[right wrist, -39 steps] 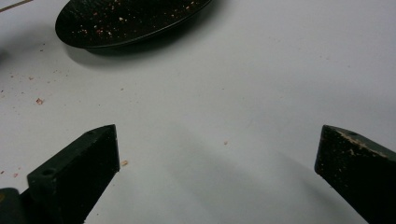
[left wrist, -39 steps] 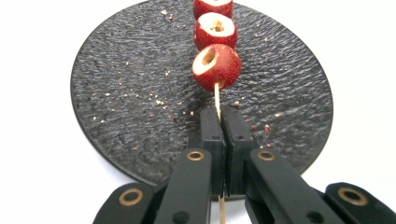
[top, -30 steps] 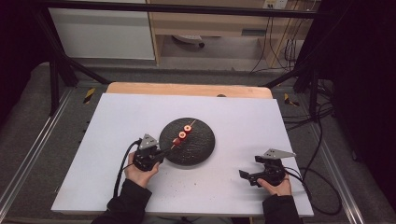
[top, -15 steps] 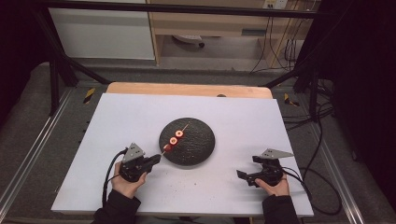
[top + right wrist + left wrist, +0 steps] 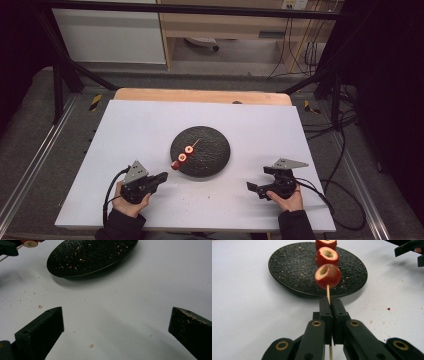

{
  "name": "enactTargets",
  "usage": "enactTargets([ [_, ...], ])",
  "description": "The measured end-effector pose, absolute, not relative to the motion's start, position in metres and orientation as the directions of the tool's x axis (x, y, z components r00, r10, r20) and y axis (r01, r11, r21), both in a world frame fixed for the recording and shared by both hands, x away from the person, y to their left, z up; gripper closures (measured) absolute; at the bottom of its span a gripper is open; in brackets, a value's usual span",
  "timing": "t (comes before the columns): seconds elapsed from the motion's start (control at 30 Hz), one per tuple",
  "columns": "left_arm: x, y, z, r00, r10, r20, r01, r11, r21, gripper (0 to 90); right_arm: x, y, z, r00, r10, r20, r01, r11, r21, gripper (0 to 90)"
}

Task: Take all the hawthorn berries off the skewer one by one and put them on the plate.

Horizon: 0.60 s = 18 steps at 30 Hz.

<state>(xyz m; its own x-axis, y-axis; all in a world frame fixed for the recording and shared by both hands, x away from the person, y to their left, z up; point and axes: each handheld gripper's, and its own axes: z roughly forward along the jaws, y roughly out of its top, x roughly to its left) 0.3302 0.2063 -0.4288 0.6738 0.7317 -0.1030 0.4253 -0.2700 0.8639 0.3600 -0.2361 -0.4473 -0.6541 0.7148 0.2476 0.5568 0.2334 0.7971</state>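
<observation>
A thin wooden skewer [image 5: 328, 293] carries three red hollowed fruit pieces [image 5: 327, 275] above a black round plate [image 5: 294, 270]. My left gripper [image 5: 330, 302] is shut on the skewer's bare end, held just off the plate's near-left rim. From above, the skewer fruit [image 5: 183, 157] slants over the plate [image 5: 212, 152] toward the left gripper [image 5: 161, 176]. My right gripper [image 5: 250, 187] rests on the white board to the plate's right, open, with nothing between its jaws. In the right gripper view the plate [image 5: 95, 255] lies ahead and the right gripper [image 5: 117, 322] frames bare board.
The white board [image 5: 150, 125] covers a wooden table [image 5: 200, 95]. Crumbs and red specks [image 5: 388, 308] dot the board near the plate. Cables trail off the right edge [image 5: 345, 200]. Metal frame rails run along both sides.
My left gripper has pulled back toward the near-left, drawing the skewer with it so the lowest fruit now hangs past the plate's rim. The right gripper has barely moved.
</observation>
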Motion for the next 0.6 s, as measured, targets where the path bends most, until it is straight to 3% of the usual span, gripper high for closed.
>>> enactTargets([
  [0.6, 0.326, 0.202, -0.431, 0.693, 0.713, -0.105, 0.414, -0.275, 0.868, 88.3, 0.369, -0.18, -0.429, -0.669, 0.69, 0.278, 0.553, 0.212, 0.806, 0.7],
])
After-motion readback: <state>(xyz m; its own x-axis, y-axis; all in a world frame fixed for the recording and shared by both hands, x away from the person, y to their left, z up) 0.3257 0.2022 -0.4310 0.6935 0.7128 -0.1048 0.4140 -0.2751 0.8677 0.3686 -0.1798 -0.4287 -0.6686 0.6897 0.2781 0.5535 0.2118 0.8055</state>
